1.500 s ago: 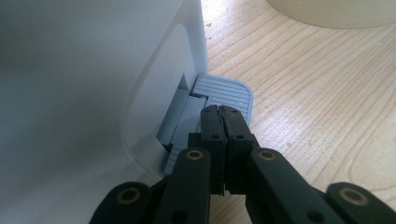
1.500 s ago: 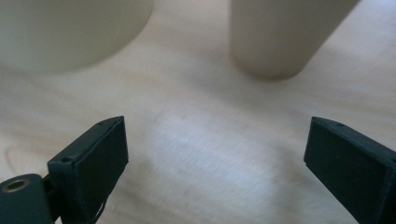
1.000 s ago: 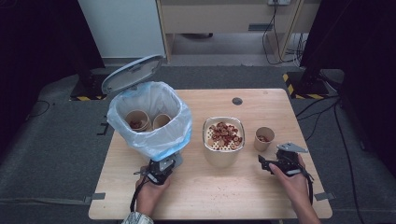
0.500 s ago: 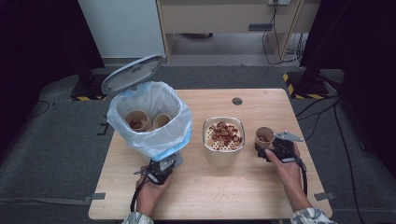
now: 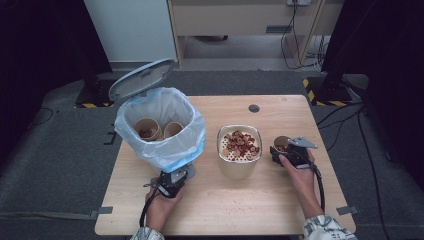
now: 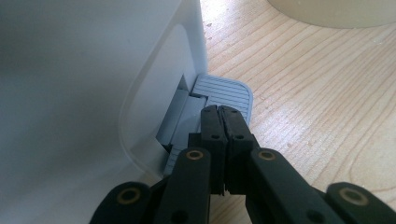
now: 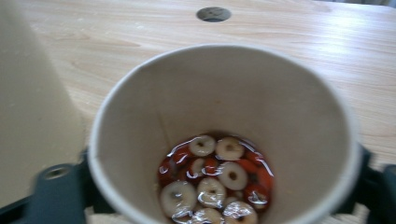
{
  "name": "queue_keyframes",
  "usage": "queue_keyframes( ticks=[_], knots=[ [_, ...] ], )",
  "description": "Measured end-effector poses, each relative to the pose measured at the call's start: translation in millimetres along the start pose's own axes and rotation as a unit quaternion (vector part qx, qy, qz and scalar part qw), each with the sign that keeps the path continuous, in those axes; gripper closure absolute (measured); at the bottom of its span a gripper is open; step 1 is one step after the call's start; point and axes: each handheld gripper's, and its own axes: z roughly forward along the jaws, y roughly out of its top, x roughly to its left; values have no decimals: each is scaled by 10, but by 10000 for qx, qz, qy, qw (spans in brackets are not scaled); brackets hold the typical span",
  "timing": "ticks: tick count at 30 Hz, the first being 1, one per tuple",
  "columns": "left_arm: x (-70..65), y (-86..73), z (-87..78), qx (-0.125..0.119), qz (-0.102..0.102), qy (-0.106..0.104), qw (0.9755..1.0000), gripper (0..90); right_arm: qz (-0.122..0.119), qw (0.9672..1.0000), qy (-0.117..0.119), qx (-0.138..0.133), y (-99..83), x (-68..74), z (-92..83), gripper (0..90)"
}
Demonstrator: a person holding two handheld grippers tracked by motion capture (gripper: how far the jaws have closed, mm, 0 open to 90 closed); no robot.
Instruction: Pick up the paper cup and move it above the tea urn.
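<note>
- At the left of the wooden worktop, a white pedal bin lined with a pale blue bag is seen with its lid tipped up; 2 paper cups lie inside, their lower parts hidden by the bag.
- The left hand-held gripper is held at the foot of the bin. In the left gripper view its jaws are pressed fully together with nothing between them, and their tips rest on the grey ribbed pedal, whose near end is hidden beneath them.
- In the middle, a beige container topped with red and pale ring-shaped pieces is seen; in both gripper views it is cut off by the frame edge.
- At the right, a small paper cup stands just beside that container, partly covered in the high view by the right hand-held gripper.
- The right jaws have just been closing, with the cup between them. In the right gripper view they flank the cup at both sides, largely hidden behind it; whether the pads press on its wall cannot be told.
- Wet rings lie in the cup's bottom; its near rim is cut off.
</note>
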Motion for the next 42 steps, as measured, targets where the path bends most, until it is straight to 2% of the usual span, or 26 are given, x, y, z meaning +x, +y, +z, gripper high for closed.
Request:
queue_keyframes(
  ticks=[2,8,15,21,26,31,37,42],
  knots=[
    [2,0,0,1,-9,-5,10000,879,-92,9999,-35,20,-2,15,4,245],
    [3,0,-1,7,-10,-11,10000,879,-107,9999,53,56,4,-7,-8,265],
    [6,1,0,7,-30,-22,10000,879,-223,9997,17,54,14,-4,-23,294],
    [5,-1,0,-5,-35,-21,10000,879,-199,9997,10,-135,102,-26,-137,306],
    [6,-2,0,-5,-40,-24,10000,879,-213,9996,34,-159,152,-64,-236,314],
    [4,-2,1,-9,-42,-16,10000,879,-383,9990,49,-235,295,-90,-358,317],
    [5,-2,1,-6,-32,-20,10000,879,-684,9970,136,-326,536,-60,-498,319],
    [6,-2,1,-7,-33,-23,10000,879,-835,9956,227,-372,707,-39,-565,321]
  ],
)
